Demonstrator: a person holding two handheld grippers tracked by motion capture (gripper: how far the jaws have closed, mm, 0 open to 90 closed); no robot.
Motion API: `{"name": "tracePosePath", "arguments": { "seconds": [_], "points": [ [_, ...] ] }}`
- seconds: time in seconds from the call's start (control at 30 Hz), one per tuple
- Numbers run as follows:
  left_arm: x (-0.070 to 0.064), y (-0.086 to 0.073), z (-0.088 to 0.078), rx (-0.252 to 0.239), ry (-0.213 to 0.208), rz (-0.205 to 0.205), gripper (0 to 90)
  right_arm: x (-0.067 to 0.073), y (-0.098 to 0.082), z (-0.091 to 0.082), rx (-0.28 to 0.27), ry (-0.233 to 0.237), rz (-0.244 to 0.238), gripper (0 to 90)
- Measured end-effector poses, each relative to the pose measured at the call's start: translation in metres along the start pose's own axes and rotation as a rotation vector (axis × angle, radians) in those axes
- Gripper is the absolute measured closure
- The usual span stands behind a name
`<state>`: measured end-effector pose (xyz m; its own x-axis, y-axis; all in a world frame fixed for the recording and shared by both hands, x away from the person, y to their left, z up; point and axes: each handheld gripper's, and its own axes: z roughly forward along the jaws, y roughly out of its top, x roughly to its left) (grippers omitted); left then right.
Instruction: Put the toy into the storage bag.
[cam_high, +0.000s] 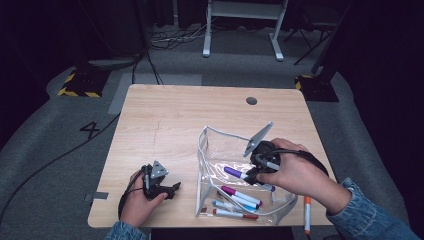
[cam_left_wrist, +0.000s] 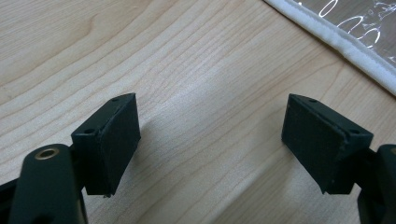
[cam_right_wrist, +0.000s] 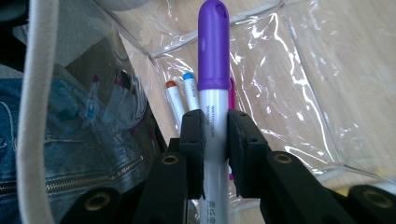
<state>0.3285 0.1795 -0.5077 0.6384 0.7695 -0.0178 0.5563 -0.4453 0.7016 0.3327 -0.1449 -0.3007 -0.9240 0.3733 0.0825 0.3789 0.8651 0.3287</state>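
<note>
Leftmost, near table (cam_high: 165, 115) front-left corner: left gripper (cam_high: 170, 189), jaws spread, empty, beside pouch hem. Centre-right, toward front edge: clear pouch (cam_high: 220, 150) holding loose markers (cam_high: 239, 200). Right gripper (cam_right_wrist: 215, 135) inside, pinching purple-capped marker (cam_right_wrist: 213, 56). Risk: barrel sliding through narrow pinch, or snagging pouch film. Barrel print: "WATERCOLOR"-like, blurred. Orange marker (cam_high: 307, 215) outside, front-right corner.

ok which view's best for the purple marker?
Right gripper view: the purple marker stands large and sharp, clamped between the right gripper's fingers, its cap in front of the clear pouch. The high view shows the marker small, partly behind the hand. The left gripper view shows table and pouch edge.
</note>
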Motion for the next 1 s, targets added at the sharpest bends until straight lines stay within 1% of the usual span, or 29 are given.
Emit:
{"name": "tracePosePath", "arguments": {
  "seconds": [0.03,0.07,0.1,0.13,0.17,0.2,0.23,0.27,0.3,0.33,0.37,0.53,0.57,0.6,0.63,0.77,0.8,0.87,0.93,0.97,1.0],
  "points": [
    [0.0,0.0,0.0,0.0,0.0,-0.001,19.7,0.001,0.003,0.007,0.018,0.009,0.0,77.0],
    [0.0,0.0,0.0,0.0,0.0,-0.001,19.7,0.001,0.003,0.007,0.018,0.009,0.0,77.0],
    [0.0,0.0,0.0,0.0,-0.001,-0.002,19.7,0.001,0.006,0.014,0.034,0.014,-0.01,77.0],
    [0.0,0.0,0.0,0.0,-0.001,-0.001,19.7,0.002,0.007,0.018,0.048,0.019,-0.009,77.0],
    [0.0,0.0,0.0,0.0,-0.001,-0.001,19.7,0.002,0.007,0.018,0.048,0.019,-0.009,77.0],
    [0.0,0.0,0.0,0.0,0.0,-0.001,19.7,0.003,0.008,0.026,0.065,0.027,-0.011,77.0],
    [0.0,0.0,0.0,0.0,0.0,-0.001,19.7,0.003,0.008,0.026,0.065,0.027,-0.011,77.0],
    [0.0,0.0,0.0,0.0,-0.001,-0.001,19.6,0.004,0.009,0.033,0.08,0.035,-0.016,77.1],
    [0.0,0.0,0.0,0.0,-0.001,-0.001,19.6,0.004,0.009,0.033,0.08,0.035,-0.016,77.1],
    [0.0,0.0,0.0,0.0,-0.001,-0.001,19.6,0.004,0.009,0.037,0.087,0.036,-0.021,77.0],
    [0.0,0.0,0.0,0.001,-0.001,-0.001,19.6,0.005,0.009,0.045,0.108,0.046,-0.028,77.0],
    [0.0,0.0,0.0,0.001,-0.001,-0.001,19.6,0.005,0.008,0.063,0.163,0.057,-0.035,77.0],
    [0.0,0.0,0.0,0.0,-0.001,-0.001,19.6,0.005,0.008,0.063,0.163,0.057,-0.035,77.0],
    [0.0,0.0,0.0,0.0,-0.001,-0.001,19.6,0.005,0.007,0.07,0.183,0.056,-0.043,77.1],
    [0.0,0.0,0.0,0.0,-0.001,-0.001,19.6,0.005,0.007,0.07,0.183,0.056,-0.043,77.1],
    [0.0,0.0,0.0,-0.001,-0.001,-0.001,19.6,0.006,0.007,0.081,0.218,0.063,-0.054,77.0],
    [0.0,0.0,0.0,0.001,-0.001,-0.001,19.6,0.006,0.007,0.086,0.231,0.07,-0.069,77.0],
    [0.0,0.0,0.0,0.001,-0.001,-0.001,19.6,0.006,0.007,0.091,0.242,0.075,-0.084,77.0],
    [0.0,0.0,0.0,0.001,-0.001,-0.001,19.6,0.006,0.005,0.096,0.266,0.084,-0.086,77.0],
    [0.0,0.0,0.0,0.001,-0.001,-0.001,19.6,0.006,0.005,0.096,0.266,0.084,-0.086,77.0],
    [0.0,0.0,0.0,0.0,-0.001,0.0,19.6,0.006,0.004,0.101,0.275,0.091,-0.091,76.9]
  ]
}}
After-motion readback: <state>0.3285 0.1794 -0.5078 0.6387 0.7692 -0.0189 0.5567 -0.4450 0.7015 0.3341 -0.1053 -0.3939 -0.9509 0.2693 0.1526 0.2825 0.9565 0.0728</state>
